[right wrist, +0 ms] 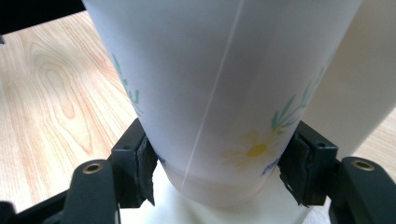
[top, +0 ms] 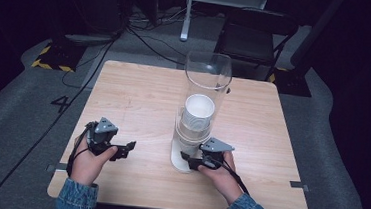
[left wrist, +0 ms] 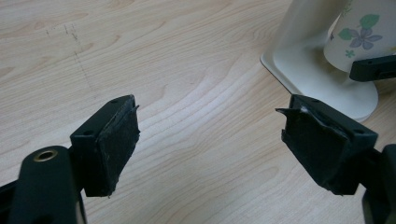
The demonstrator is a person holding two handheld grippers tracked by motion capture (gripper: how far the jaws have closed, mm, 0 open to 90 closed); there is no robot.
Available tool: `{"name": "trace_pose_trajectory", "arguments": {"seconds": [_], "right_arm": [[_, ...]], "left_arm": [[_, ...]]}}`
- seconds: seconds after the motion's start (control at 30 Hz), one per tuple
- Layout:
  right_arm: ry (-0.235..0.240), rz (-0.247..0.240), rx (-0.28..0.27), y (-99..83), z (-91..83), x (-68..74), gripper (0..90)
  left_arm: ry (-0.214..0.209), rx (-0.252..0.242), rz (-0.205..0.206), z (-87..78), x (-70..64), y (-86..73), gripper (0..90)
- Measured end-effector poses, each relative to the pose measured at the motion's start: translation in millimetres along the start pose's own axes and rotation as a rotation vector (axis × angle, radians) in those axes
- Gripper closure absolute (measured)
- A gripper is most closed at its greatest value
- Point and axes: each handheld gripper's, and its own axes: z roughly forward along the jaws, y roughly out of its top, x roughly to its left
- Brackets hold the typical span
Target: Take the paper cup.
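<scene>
A white cup dispenser [top: 181, 160] stands mid-table with a clear tube [top: 208, 73] that holds a stack of paper cups [top: 198, 113]. Its lowest cup [right wrist: 219, 84], white with flower prints, hangs out under the tube above the white base [right wrist: 233, 212]. My right gripper [right wrist: 219, 172] is shut on this cup's lower end, one pad pressed on each side. In the high view the right gripper [top: 190, 160] sits at the dispenser's foot. My left gripper [left wrist: 210, 135] is open and empty, low over bare wood; in the high view the left gripper [top: 126, 149] is left of the dispenser.
The wooden table [top: 139, 96] has free room on its left and far sides. The left gripper view shows the dispenser base [left wrist: 322, 79], the flowered cup [left wrist: 357, 37] and one jaw of the right gripper [left wrist: 373, 67]. A dark chair [top: 251, 37] and cables lie beyond the table.
</scene>
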Motion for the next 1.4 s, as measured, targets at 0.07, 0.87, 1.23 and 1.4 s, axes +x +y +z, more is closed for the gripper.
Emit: {"name": "trace_pose_trajectory", "arguments": {"seconds": [0.07, 0.87, 1.23, 1.4], "right_arm": [[-0.002, 0.000, 0.009, -1.4, 0.1, -0.3, 35.9], [-0.022, -0.015, 0.089, -9.8, -2.0, 0.9, 35.9], [-0.060, -0.011, 0.100, -13.2, -13.1, -4.7, 35.9], [-0.084, -0.016, 0.112, -15.6, -18.5, -6.0, 35.8]], "left_arm": [[-0.001, 0.003, 0.000, 0.2, -0.3, 0.4, 18.7], [-0.014, 0.004, 0.010, 6.0, -2.2, 5.3, 18.7], [-0.025, 0.009, 0.020, 12.4, -1.7, 10.2, 18.7], [-0.031, 0.015, 0.020, 16.8, -0.8, 13.2, 18.6]]}}
